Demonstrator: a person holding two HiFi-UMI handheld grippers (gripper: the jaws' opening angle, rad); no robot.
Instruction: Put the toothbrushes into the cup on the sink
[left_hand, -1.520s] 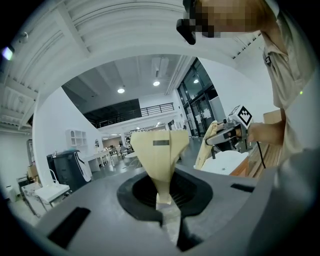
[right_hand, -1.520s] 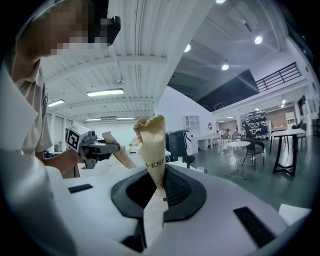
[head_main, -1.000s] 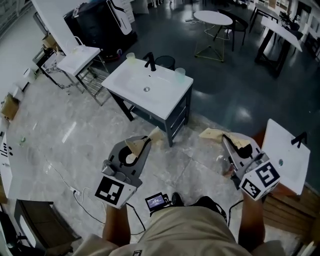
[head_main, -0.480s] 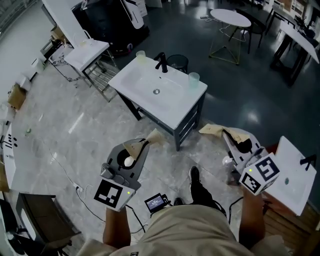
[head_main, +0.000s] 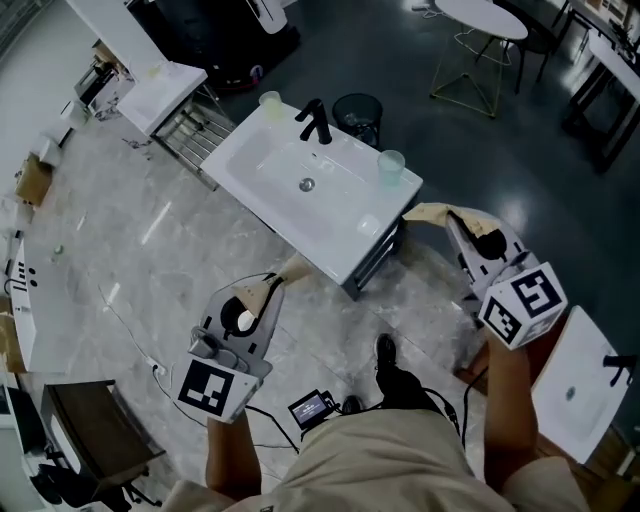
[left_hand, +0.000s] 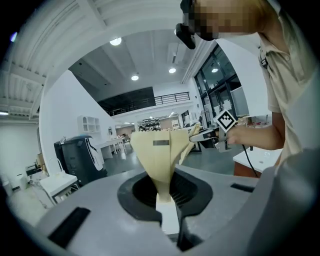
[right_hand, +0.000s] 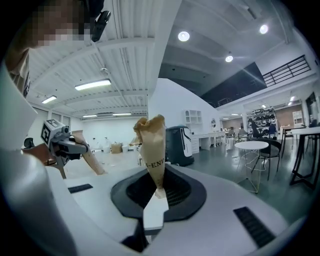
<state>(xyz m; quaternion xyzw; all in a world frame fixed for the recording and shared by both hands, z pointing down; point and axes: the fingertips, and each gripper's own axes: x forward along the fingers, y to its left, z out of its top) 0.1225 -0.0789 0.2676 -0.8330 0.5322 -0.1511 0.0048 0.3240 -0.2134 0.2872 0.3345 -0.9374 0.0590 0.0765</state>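
On sink (head_main: 270, 170), cup (head_main: 391, 166) contents (blurry) unclear.

Round white table (head_main: 487, 12), perhaps a bin (head_main: 357, 108)

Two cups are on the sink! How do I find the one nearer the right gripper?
Find the big white sink, then its black tap. This cup stands on the rim right of the tap, nearest the right gripper; the other cup sits at the far left corner.

I see a dim head view — gripper views brighter under ceiling lamps (right_hand: 183, 36), edges bowed and dark.
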